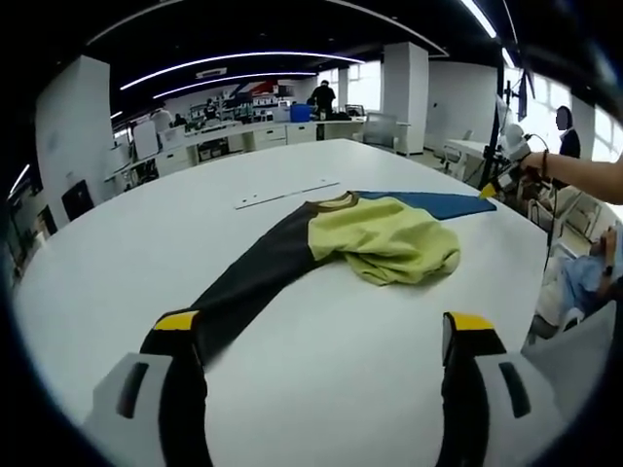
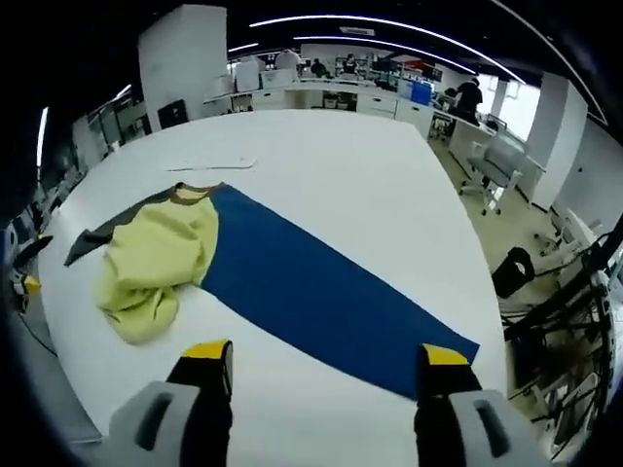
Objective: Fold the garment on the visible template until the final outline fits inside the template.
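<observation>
A: Garment [image 1: 384, 248] first: from the left gripper view it lies near the middle of the white table [image 1: 117, 292], a long band with a dark sleeve [image 1: 253, 282] running toward the left gripper [image 1: 326, 336], a bunched yellow body in the middle, and a blue sleeve [image 1: 428, 203] beyond.

B: And the tongs?

A: Left gripper spread wide, nothing between its jaws; its left jaw seems to sit over the dark sleeve's end, though I cannot tell if it touches. In the right gripper view, the right gripper [image 2: 326, 365] is likewise spread and empty, just short of the blue sleeve's [image 2: 321, 292] near end.

B: Why there?

A: I judge each tong waits at one sleeve tip, ready to pinch and fold inward. The long axis runs sleeve to sleeve. A pale strip [image 1: 287, 195] lies beyond the collar, possibly the template.
</observation>
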`<action>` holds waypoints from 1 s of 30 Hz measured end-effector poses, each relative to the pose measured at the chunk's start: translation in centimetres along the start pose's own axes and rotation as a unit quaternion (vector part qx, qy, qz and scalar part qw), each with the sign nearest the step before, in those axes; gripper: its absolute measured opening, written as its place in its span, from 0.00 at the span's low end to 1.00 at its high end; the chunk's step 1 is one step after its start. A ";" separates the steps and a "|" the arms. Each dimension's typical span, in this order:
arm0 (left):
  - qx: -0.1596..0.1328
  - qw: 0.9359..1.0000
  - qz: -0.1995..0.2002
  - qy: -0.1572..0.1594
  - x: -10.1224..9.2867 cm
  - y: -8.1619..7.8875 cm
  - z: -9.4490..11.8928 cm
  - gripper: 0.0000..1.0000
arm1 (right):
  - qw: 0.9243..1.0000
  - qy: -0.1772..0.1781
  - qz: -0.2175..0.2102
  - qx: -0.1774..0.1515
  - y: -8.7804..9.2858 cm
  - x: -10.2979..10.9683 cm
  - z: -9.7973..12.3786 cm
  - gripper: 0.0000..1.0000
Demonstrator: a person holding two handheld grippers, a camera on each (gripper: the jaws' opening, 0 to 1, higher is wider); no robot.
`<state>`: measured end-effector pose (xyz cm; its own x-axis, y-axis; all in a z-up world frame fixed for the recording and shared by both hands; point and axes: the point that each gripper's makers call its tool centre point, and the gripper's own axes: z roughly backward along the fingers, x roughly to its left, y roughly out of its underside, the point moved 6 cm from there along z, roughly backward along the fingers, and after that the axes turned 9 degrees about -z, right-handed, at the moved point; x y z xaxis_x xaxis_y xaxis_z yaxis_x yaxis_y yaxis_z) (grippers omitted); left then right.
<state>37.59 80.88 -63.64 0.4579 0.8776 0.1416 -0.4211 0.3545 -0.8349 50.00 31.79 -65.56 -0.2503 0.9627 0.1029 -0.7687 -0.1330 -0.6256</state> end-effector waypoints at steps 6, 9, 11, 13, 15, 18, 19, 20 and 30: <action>-0.002 1.000 -0.001 0.002 0.0 0.0 0.0 0.99 | 0.998 -0.051 0.038 0.000 -0.6 3.9 -0.5 0.79; -0.001 1.000 -0.002 0.003 -0.1 0.0 0.0 0.99 | 0.995 -0.077 0.060 -0.002 -0.9 6.2 -0.7 0.79; -0.001 1.000 -0.005 0.004 -0.1 0.0 0.0 0.99 | 0.993 -0.090 0.070 -0.002 -0.9 7.3 -0.9 0.79; -0.003 1.000 -0.006 0.005 -0.2 -0.1 0.0 0.99 | 0.991 -0.104 0.083 -0.003 -1.0 8.7 -1.0 0.79; -0.005 1.000 -0.006 0.006 -0.3 -0.2 0.0 0.99 | 0.989 -0.117 0.091 -0.002 -1.0 10.0 -1.1 0.79; -0.006 1.000 -0.008 0.009 -0.4 -0.2 0.0 0.99 | 0.985 -0.136 0.106 -0.003 -1.1 11.8 -1.2 0.79; -0.006 1.000 -0.009 0.011 -0.5 -0.2 0.0 0.99 | 0.984 -0.141 0.110 -0.004 -1.2 12.3 -1.2 0.78; -0.006 1.000 -0.010 0.012 -0.5 -0.2 0.0 0.99 | 0.983 -0.146 0.114 -0.005 -1.2 12.9 -1.4 0.78; -0.006 1.000 -0.011 0.028 -1.5 -0.1 -0.1 0.99 | 0.967 -0.195 0.163 -0.001 -0.7 18.0 -2.4 0.72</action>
<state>36.98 79.51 -63.83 0.5102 0.8501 0.1305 -0.4011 0.3694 -0.8382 47.46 49.80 -65.11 -0.6818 0.7080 0.1840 -0.6111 -0.4129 -0.6753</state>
